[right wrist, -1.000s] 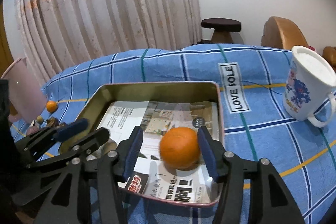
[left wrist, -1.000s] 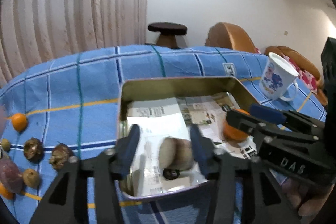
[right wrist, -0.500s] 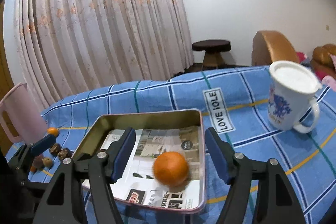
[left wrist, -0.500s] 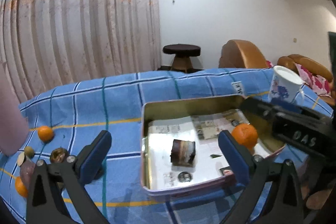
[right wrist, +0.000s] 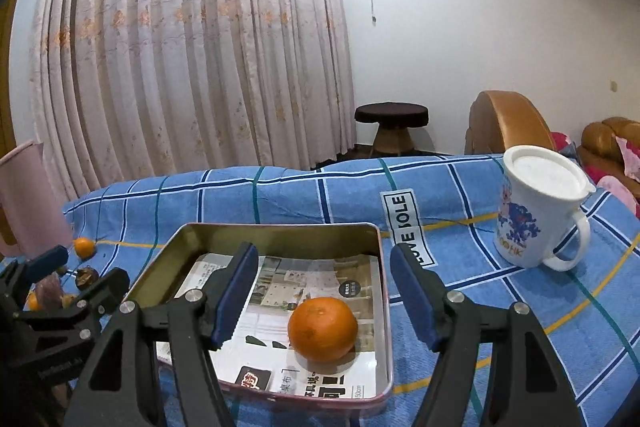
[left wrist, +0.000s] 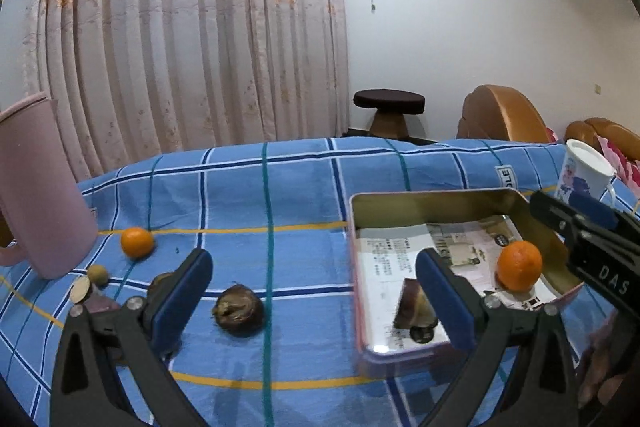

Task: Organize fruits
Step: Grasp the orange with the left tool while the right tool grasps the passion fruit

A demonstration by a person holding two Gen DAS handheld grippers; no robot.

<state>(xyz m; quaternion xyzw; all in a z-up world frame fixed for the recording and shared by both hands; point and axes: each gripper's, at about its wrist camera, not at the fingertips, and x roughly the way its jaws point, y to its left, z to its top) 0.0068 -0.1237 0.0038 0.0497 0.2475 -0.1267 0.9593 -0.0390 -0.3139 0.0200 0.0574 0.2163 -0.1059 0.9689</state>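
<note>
Blue plaid cloth-covered surface [left wrist: 280,195] carries everything; order here runs largest to smallest.

Shallow rectangular metal tin lined with printed paper [right wrist: 280,231] sits toward the right half of the surface, near its front edge. A second ago both tools were lowered into it, each closed around a fruit. Now both stand above and behind it, backed off.

Left tool [left wrist: 312,291]: released, jaws spread wide, nothing between them. It has swung left since the drop, so its gap now frames cloth and loose fruit rather than the tin.

Right tool [right wrist: 320,295]: released, jaws wide apart, clear of the fruit below.

Round orange tangerine [right wrist: 322,329]: rests on the paper in the tin's right front part, free of any contact.

Brown-and-purple cut fruit piece [left wrist: 414,305]: lies in the tin near its front left, partly hidden behind the left tool's right finger.

Meaning: two deliveries done, both fruits inside the tin.

Still outside, toward the left edge of the surface: dark brown rough-skinned round fruit [left wrist: 239,311], nearest the left tool; small orange tangerine [left wrist: 137,242] farther back beside a tall pink plastic pitcher [left wrist: 40,187]; a small tan round fruit [left wrist: 97,274]; others behind the left finger, too hidden to identify.

Judgement: the left tool is set up for the dark brown fruit next.
</note>
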